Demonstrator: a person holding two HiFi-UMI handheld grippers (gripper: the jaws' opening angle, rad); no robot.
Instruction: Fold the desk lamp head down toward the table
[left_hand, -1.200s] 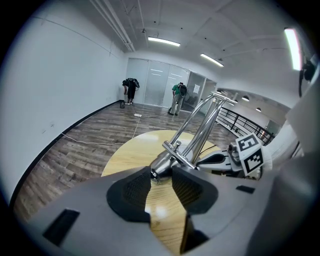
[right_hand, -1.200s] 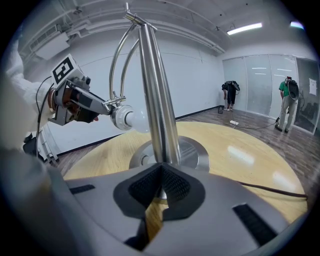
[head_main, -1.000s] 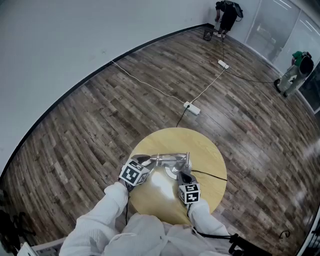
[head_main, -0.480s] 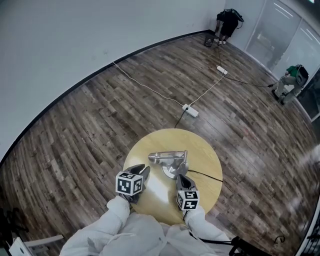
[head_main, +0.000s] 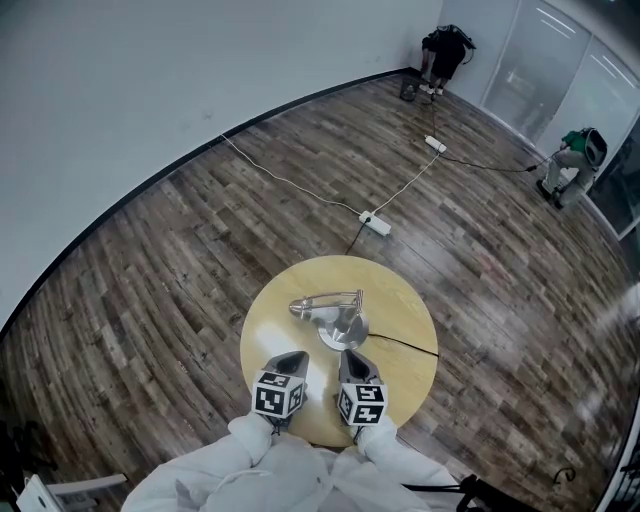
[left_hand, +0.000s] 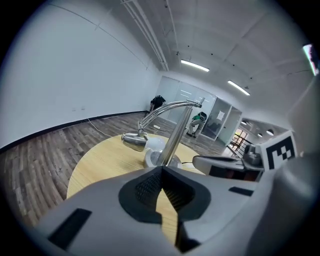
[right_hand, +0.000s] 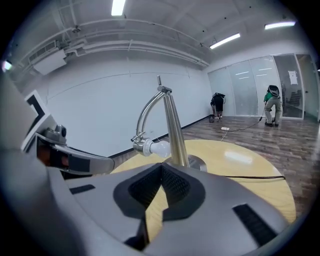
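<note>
Left gripper (head_main: 290, 360) and right gripper (head_main: 352, 357) have backed to six o'clock, fingers closed empty, left's only just. Lamp head (head_main: 303, 307) hangs low; fold seemingly done.

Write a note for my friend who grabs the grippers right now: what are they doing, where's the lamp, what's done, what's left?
left gripper: its jaws have just closed; shut, nothing between them.
right gripper: shut, empty.
Both sit over the near edge of the round table, not touching the lamp.
The lamp's base stands mid-table. Its arm bends over, and the lamp head hangs low over the tabletop. I cannot tell whether it touches.
Done: the head looks folded down toward the table.
Left: probably nothing more.
</note>
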